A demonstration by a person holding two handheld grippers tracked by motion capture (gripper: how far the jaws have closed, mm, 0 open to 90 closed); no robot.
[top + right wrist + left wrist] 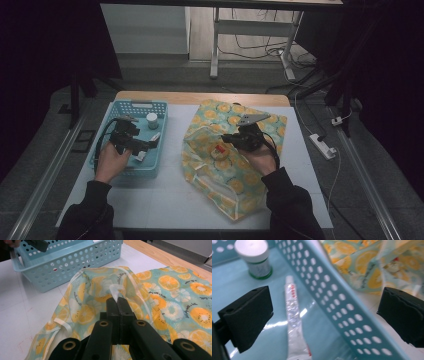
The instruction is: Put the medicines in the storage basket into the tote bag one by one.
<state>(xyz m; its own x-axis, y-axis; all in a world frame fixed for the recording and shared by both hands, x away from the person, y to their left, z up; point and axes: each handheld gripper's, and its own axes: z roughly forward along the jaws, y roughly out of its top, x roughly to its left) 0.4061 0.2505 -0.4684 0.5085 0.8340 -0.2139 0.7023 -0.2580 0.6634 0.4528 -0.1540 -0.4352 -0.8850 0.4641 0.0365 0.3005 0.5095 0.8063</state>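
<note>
A light blue perforated basket (125, 167) stands at the table's left. On its floor lie a white tube (293, 317) and a white-capped bottle (152, 120) (255, 257). My left gripper (146, 146) (324, 315) hovers open over the basket's right side, the tube below its left jaw and the basket wall (332, 295) running between the jaws. A citrus-print bag (235, 185) (172, 290) lies to the right. My right gripper (235, 137) (118, 301) is shut on the bag's white handle strap (115, 291), holding the mouth up.
A small red-and-white item (219, 150) sits in the bag's mouth. The white tabletop (170, 200) has a wooden strip (200, 97) at its far edge. Beyond the table stand desk legs and cables, with a power strip (322, 146) on the floor at right.
</note>
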